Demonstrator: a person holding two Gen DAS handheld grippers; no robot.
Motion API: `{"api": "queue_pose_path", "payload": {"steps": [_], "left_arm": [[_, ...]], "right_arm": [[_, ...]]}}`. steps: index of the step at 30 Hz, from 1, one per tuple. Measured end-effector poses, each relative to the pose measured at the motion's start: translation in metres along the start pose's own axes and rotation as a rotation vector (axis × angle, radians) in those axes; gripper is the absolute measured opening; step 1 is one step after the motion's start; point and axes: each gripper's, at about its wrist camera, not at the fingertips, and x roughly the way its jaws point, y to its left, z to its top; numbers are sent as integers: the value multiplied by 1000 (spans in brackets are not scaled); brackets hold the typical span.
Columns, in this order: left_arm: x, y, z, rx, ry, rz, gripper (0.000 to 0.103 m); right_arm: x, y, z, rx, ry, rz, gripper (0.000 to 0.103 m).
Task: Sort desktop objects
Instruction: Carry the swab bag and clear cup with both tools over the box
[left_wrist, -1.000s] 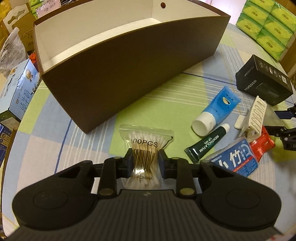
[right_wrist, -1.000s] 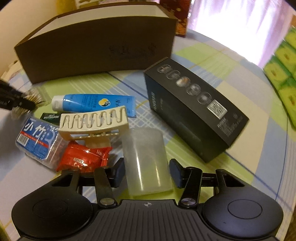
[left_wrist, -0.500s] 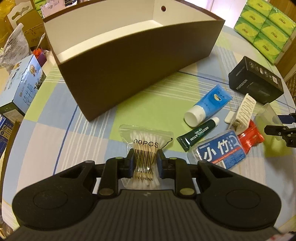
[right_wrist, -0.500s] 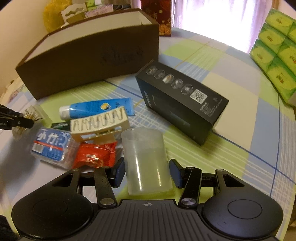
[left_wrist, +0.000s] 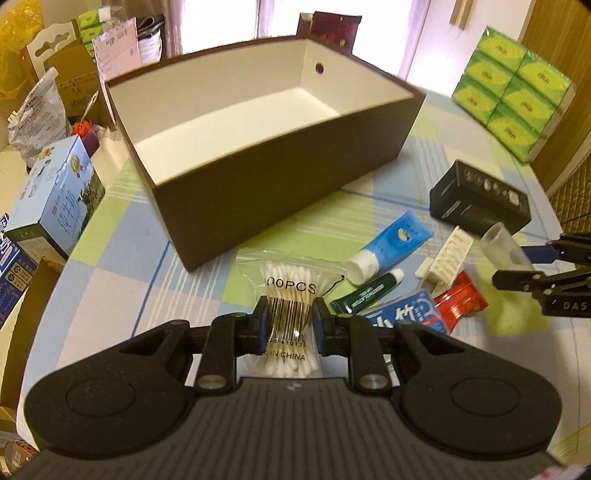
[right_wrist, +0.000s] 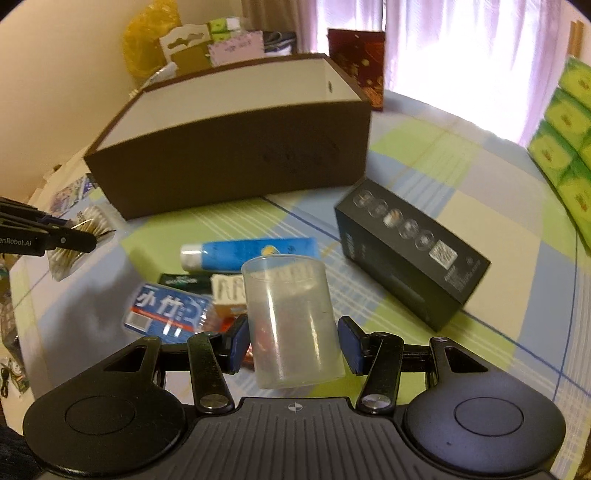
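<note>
My left gripper (left_wrist: 290, 325) is shut on a clear bag of cotton swabs (left_wrist: 290, 288), held above the tablecloth. My right gripper (right_wrist: 293, 343) is shut on a translucent plastic cup (right_wrist: 291, 317), lifted off the table and tilted. The open brown box (left_wrist: 280, 173) with a white inside stands behind both. On the cloth between lie a blue tube (left_wrist: 391, 247), a green lip balm (left_wrist: 365, 293), a cream comb (left_wrist: 448, 256), a blue floss packet (left_wrist: 406, 315), a red sachet (left_wrist: 460, 301) and a black carton (right_wrist: 410, 254).
Green tissue packs (left_wrist: 513, 88) are stacked at the far right. A blue milk carton (left_wrist: 55, 199) and bags crowd the table's left edge. A dark red bag (right_wrist: 356, 62) stands behind the box.
Both grippers have risen and pulled back: the swab bag and the cup are now higher above the table, and the inside of the box shows more.
</note>
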Motion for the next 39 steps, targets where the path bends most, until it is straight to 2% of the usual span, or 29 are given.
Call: {"api": "queue_pose_path", "payload": {"steps": [11, 20, 30, 39], "left_arm": [[-44, -1, 21, 0, -121, -35, 19], [-58, 5, 41, 0, -174, -43, 19], [-55, 24, 75, 4, -218, -17, 19], [-38, 46, 114, -26, -208, 21, 19]], "right_arm": [[-19, 13, 26, -53, -55, 41, 49], [-22, 26, 54, -102, -86, 79, 49], [-7, 44, 109, -171, -145, 128, 49], [30, 61, 173, -202, -165, 174, 49]]}}
